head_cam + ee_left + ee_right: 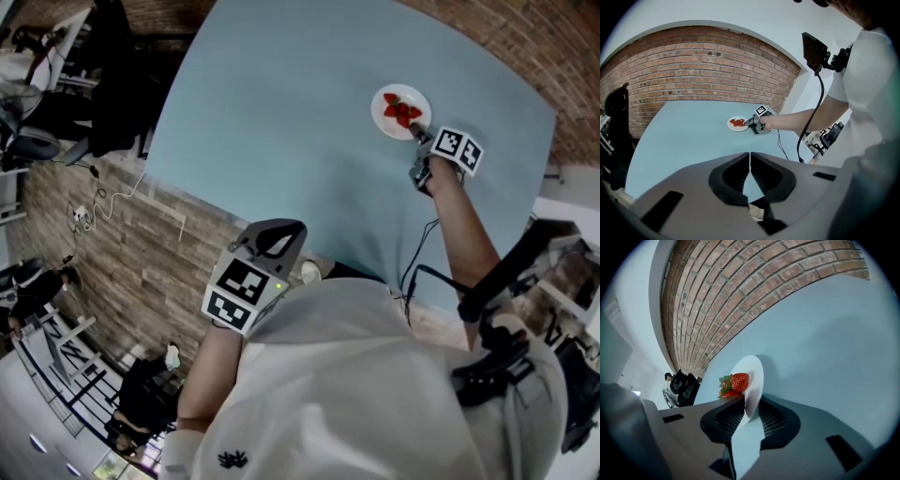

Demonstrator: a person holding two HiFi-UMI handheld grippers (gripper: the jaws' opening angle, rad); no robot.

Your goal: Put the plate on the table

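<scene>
Left tongs (750, 164): closed on nothing, held near the body, well apart from the plate (738, 128).
Right tongs (749, 417): jaws parted, the plate's rim between them, pads not pressing it.
Plate: white, flat on the blue desk (825, 343).
Strawberries (738, 381): on the plate.

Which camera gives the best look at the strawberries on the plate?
The right gripper view: the strawberries sit close and sharp on the plate. The head view shows them small from above; the left gripper view, only tiny red specks far off.
</scene>
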